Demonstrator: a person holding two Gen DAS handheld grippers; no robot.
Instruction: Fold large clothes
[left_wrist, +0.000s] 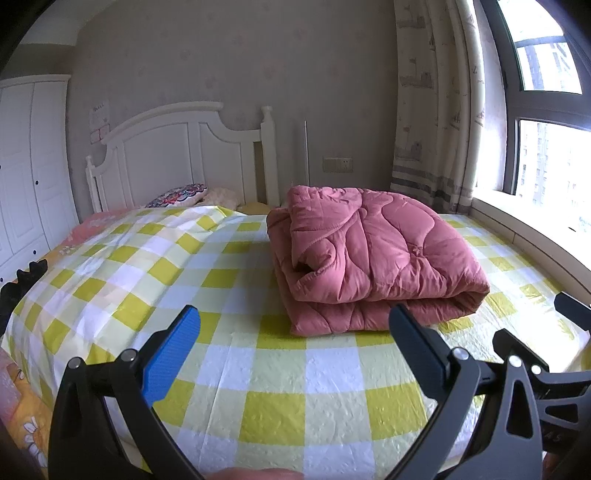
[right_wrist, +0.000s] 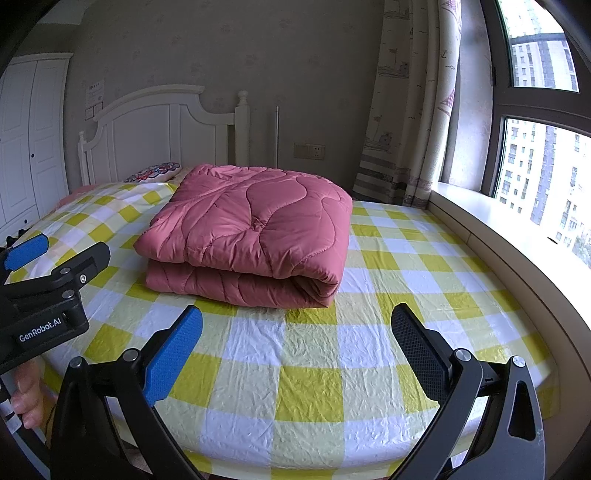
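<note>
a pink quilt is seen folded into a thick stack on the bed. it lies on the yellow and white checked sheet, toward the far side, near the white headboard. the folded edge is turned toward the window.

the left tool is held above the near part of the bed. its jaws are spread wide and nothing is held between them. one blue pad and one dark pad are seen. the quilt is just past its tips and is not touched.

the right tool is also held wide apart with nothing in it, near the front edge of the bed. the quilt is a little way past it.

a patterned pillow is laid by the headboard. a curtain is hung beside the window, and a white wardrobe is seen at the left.
</note>
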